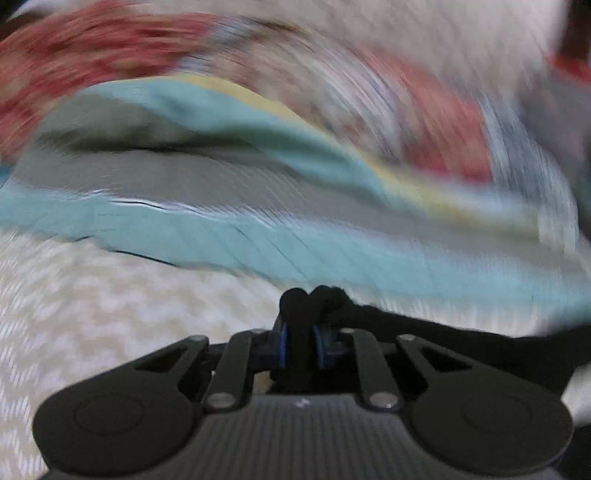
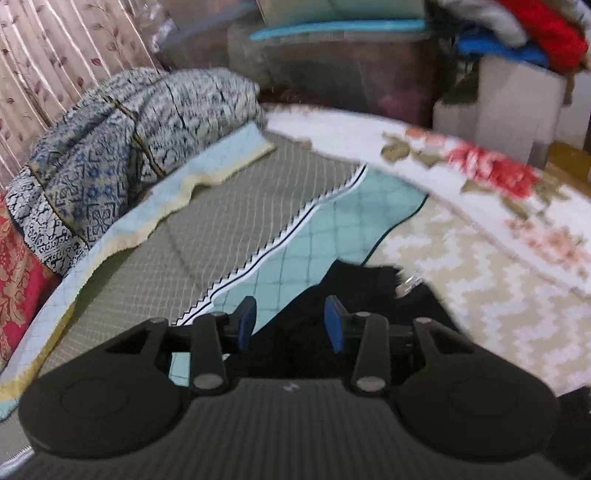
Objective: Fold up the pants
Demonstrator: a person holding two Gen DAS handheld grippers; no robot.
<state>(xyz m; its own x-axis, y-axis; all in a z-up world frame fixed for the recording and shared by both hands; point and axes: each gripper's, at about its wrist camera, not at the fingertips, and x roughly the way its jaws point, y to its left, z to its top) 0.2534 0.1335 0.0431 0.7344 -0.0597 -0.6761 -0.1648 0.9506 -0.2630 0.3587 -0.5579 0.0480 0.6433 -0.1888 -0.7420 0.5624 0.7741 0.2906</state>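
Note:
The pants (image 1: 461, 339) are black cloth. In the left wrist view my left gripper (image 1: 301, 332) is shut on a bunched fold of them, and the rest trails off to the right over the bed. The view is heavily blurred. In the right wrist view my right gripper (image 2: 290, 321) is open, its blue pads (image 2: 334, 325) apart, with the black pants (image 2: 354, 291) lying flat just beyond and between the fingers, not gripped.
The bed carries a cream zigzag cover (image 2: 480, 295), a teal and grey quilt (image 2: 325, 229) and a floral blanket (image 2: 498, 173). A patterned blue-white cloth heap (image 2: 110, 155) lies at the left. Storage boxes (image 2: 351, 62) and piled clothes (image 2: 535, 29) stand behind.

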